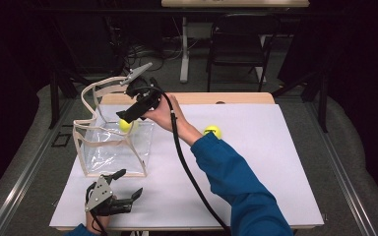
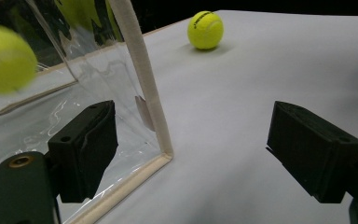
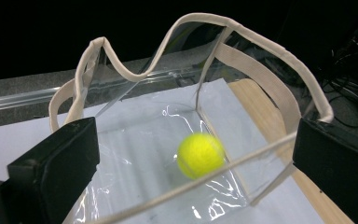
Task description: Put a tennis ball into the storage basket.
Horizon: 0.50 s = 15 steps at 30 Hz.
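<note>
**A:** Where is the ball compared with the right gripper (image 1: 128, 116)?

**B:** The ball (image 1: 125, 125) sits just below the tips of that gripper, inside the clear bag (image 1: 98, 152), near the bag's far right corner in the high view. In the right gripper view the ball (image 3: 200, 155) shows between the two black jaws but farther off, down in the bag, with nothing touching it.

**A:** So the jaws are not holding it?

**B:** No. They stand spread wide apart, with empty space between them and the bag's pale trim (image 3: 205, 179) crossing in front.

**A:** Does the ball point any way?

**B:** It's round, so it has no long axis. The bag stands upright, mouth up, its strap handles (image 1: 94, 93) arching above it.

**A:** And the left gripper (image 1: 125, 189)?

**B:** It rests low near the table's (image 1: 256, 162) near edge, just in front of the bag, jaws spread and empty. In its own view the bag's corner seam (image 2: 144, 88) stands between the jaws, and the ball (image 2: 4, 58) shows blurred through the plastic.

**A:** Anything else?

**B:** A second ball (image 1: 212, 131) lies on the table by the person's right forearm, well apart from the bag.
</note>
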Each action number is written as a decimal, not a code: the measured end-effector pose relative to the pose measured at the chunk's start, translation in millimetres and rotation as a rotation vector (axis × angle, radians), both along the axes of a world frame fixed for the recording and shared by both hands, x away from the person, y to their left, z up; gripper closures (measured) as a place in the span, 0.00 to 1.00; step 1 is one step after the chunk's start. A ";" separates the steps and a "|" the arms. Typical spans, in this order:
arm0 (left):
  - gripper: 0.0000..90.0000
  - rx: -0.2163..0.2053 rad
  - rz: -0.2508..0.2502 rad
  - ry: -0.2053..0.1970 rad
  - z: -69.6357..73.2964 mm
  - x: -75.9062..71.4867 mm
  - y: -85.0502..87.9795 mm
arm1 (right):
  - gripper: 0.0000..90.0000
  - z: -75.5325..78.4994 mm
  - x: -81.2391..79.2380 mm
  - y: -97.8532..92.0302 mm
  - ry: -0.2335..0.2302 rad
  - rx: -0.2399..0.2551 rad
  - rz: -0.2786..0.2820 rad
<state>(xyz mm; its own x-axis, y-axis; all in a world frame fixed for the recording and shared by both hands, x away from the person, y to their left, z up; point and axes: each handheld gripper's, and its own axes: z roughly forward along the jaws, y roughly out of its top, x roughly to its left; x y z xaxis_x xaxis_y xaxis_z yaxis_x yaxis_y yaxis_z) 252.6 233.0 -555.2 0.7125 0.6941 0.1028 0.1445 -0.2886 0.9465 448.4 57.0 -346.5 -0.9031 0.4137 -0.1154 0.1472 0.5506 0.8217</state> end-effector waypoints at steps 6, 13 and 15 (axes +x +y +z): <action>0.18 0.000 0.000 0.000 0.0 0.0 0.0 | 0.00 0.0 0.0 0.0 0.000 0.000 0.000; 0.18 0.002 -0.001 0.000 -0.1 0.2 -0.1 | 0.00 -2.6 -9.4 -42.5 -0.007 0.016 -0.017; 0.18 0.004 0.000 -0.001 0.1 0.1 -0.1 | 0.00 -3.0 -10.2 -46.0 -0.004 0.017 -0.019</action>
<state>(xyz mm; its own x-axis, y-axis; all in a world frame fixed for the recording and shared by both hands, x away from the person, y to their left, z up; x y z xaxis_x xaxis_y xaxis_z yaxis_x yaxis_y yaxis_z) 252.7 232.9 -555.1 0.7127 0.6934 0.1064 0.1437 -0.2927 0.9453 438.2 11.0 -349.5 -0.8947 0.4325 -0.1118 0.1540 0.5337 0.8315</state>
